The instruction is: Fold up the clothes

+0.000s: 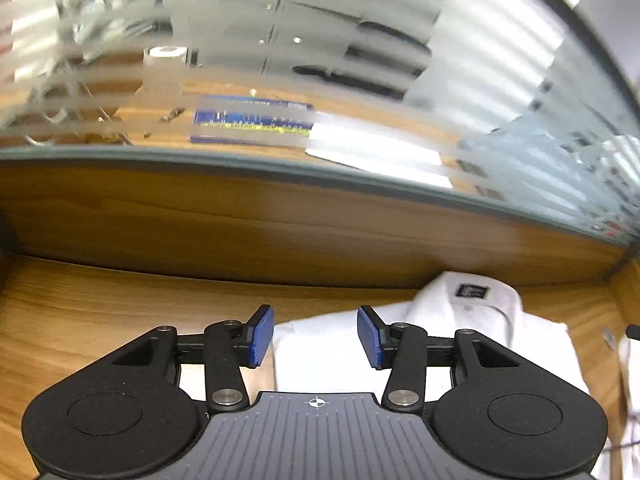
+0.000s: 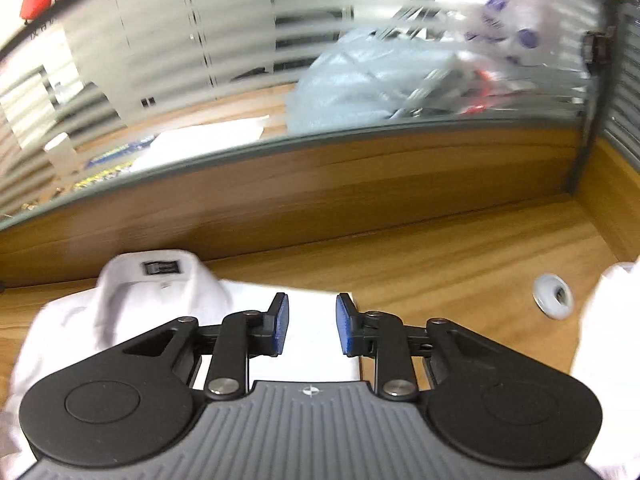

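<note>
1. Your left gripper (image 1: 315, 337) sits nearest the lens: blue fingers (image 1: 262, 336) spread moderately wide, nothing between them.
2. Your right gripper (image 2: 312, 325) likewise: fingers (image 2: 281, 324) parted to a narrower gap, empty, not touching cloth.
3. White shirt (image 1: 460, 320) lies flat on the wooden tabletop (image 1: 120, 312) below both grippers, collar and dark neck label (image 2: 162, 268) toward the wooden back wall (image 2: 360, 184).
4. Shirt body looks folded into a rectangle; a loose white part (image 1: 630, 380) trails at the left view's right edge.
5. Grey cable grommet (image 2: 554, 295) sits in the tabletop, well apart from the shirt.
6. Frosted striped glass partition (image 1: 320, 40) stands above the wall; views blurred.
</note>
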Available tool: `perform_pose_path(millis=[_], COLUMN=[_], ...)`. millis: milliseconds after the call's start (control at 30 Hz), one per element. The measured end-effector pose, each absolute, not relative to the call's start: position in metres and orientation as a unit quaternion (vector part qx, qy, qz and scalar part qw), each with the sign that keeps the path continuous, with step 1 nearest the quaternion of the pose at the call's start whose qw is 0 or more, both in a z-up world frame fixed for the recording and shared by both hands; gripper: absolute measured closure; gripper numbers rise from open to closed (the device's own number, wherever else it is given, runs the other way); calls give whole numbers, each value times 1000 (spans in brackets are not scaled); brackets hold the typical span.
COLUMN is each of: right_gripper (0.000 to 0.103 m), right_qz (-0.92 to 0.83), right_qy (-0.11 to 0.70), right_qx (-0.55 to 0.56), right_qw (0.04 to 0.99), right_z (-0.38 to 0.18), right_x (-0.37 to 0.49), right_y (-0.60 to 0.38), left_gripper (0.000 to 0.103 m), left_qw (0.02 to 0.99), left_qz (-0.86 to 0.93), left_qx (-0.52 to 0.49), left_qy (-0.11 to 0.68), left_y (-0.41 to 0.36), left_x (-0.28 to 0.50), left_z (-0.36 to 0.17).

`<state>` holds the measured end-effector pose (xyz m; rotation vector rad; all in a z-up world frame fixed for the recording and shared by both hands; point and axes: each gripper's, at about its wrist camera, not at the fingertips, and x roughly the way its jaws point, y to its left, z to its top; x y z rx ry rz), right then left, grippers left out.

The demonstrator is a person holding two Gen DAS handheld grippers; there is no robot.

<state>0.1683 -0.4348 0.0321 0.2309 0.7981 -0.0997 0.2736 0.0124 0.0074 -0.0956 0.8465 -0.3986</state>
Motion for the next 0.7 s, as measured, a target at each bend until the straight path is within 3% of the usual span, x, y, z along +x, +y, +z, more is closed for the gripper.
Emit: perform_pose_path(millis=[333,700], right_gripper=[53,52], right_qz=[-32,-11], right_qy=[380,358], right_qx=[103,122], right_qw=[919,926], right_z=[81,75], right_x=[30,-105], right_y=[-391,-327], left_gripper=[42,41], left_qw=[890,882], left_qz=[-218,-182], left_qx=[-72,-135], left_qy=[394,413], left_y=[64,106], left_x=[213,208], left_z=[34,42])
